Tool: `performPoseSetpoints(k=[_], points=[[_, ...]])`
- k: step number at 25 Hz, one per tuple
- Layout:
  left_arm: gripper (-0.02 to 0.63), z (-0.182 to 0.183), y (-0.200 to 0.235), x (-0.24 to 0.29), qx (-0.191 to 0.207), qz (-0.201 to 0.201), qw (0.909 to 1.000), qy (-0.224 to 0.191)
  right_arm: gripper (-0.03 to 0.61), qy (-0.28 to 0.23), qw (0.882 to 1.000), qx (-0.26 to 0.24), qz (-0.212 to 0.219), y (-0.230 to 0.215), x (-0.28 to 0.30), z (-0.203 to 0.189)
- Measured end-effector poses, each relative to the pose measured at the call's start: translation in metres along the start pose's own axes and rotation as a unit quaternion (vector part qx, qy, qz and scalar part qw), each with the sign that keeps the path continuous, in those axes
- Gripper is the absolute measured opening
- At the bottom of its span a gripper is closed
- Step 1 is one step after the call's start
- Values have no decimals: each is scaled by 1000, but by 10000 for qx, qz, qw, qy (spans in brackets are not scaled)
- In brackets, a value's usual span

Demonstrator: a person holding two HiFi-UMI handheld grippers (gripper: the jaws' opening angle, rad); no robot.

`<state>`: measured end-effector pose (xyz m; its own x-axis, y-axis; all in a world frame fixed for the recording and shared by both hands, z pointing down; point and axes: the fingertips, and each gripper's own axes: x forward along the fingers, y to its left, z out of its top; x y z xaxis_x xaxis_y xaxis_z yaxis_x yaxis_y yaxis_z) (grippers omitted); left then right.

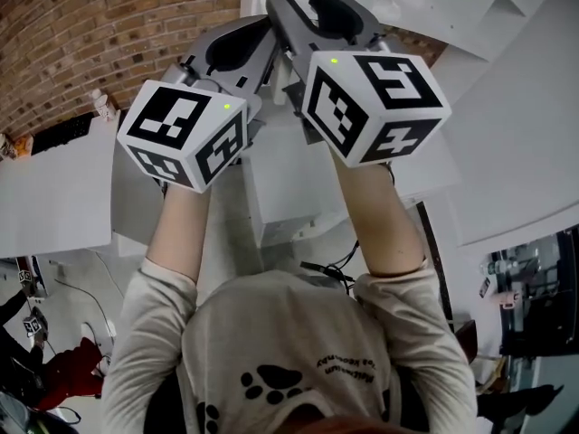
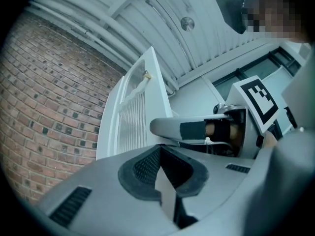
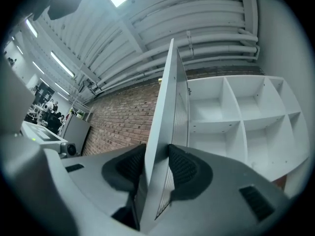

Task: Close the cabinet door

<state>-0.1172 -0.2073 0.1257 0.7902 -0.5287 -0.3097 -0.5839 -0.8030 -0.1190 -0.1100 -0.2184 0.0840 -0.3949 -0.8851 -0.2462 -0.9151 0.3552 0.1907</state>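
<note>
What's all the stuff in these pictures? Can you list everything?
cabinet door: one, white, open, its edge between the right gripper's jaws
cabinet: one, white, open shelves, right of the door
brick wall: one, red-brown, behind the cabinet
ceiling pipes: several, white, overhead
right gripper: one, grey, clamped on the door's edge
left gripper: one, grey, jaws together, beside the right gripper
arms: two, bare, holding the grippers
shirt: one, grey, black paw prints

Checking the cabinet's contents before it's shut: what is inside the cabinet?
The cabinet shows bare white compartments, nothing on the shelves in view. Its lower part is hidden behind the right gripper, clamped on the open cabinet door.
</note>
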Motion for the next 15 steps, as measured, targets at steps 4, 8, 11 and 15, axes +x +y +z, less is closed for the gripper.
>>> performPoseSetpoints(k=[4,8,11,15], points=[[8,-5,-6,8,0,-68,10000,58,143,17,10000,41,-32,-9,-4,-1],[8,-11,-14,16,20,-158,9998,125,133,31,10000,84,-13,-19,-9,-2],[8,-13,-20,25,34,-229,9997,128,128,34,9999,112,22,-29,-12,-3],[8,-17,-29,40,54,-292,9995,74,120,14,9998,134,114,-46,-18,-5]])
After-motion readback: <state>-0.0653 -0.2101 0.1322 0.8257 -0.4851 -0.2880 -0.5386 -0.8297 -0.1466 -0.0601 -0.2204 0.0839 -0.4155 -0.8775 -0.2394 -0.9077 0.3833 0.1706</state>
